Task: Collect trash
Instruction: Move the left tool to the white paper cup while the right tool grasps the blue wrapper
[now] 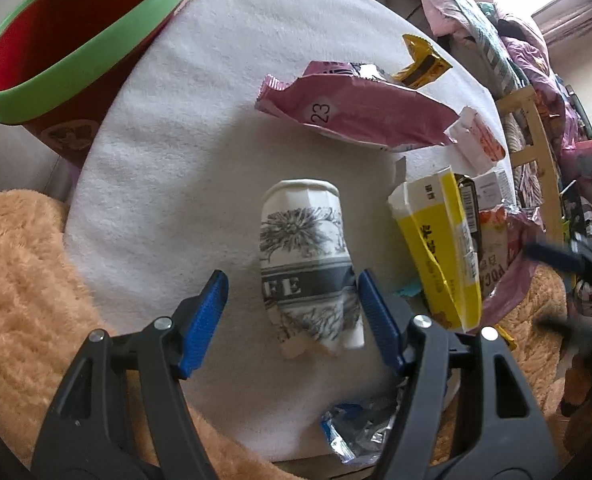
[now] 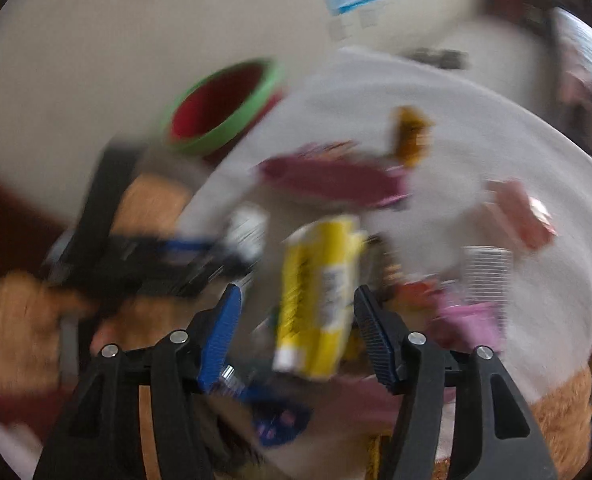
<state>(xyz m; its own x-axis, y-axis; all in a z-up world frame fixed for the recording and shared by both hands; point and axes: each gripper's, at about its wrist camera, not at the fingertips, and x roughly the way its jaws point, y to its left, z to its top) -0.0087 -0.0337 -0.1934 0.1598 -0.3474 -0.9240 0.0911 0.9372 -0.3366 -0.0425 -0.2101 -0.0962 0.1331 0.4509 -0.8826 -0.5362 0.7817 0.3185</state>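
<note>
A crushed white paper coffee cup (image 1: 308, 264) with a grey print lies on the round white table (image 1: 168, 128). My left gripper (image 1: 292, 292) is open, one blue finger on each side of the cup's lower part, not touching it. A red bin with a green rim (image 1: 72, 40) stands at the far left. My right gripper (image 2: 296, 312) is open and empty above a yellow-and-white carton (image 2: 320, 296); this view is motion-blurred. The carton also shows in the left wrist view (image 1: 436, 252), as does the blurred right gripper (image 1: 568, 264).
A pink snack bag (image 1: 356, 108), a yellow wrapper (image 1: 420, 64), a small pink box (image 1: 480, 140) and a crumpled foil wrapper (image 1: 360, 432) lie on the table. A tan fluffy blanket (image 1: 24, 288) borders it at the left. Clutter and a wooden frame (image 1: 536, 148) stand right.
</note>
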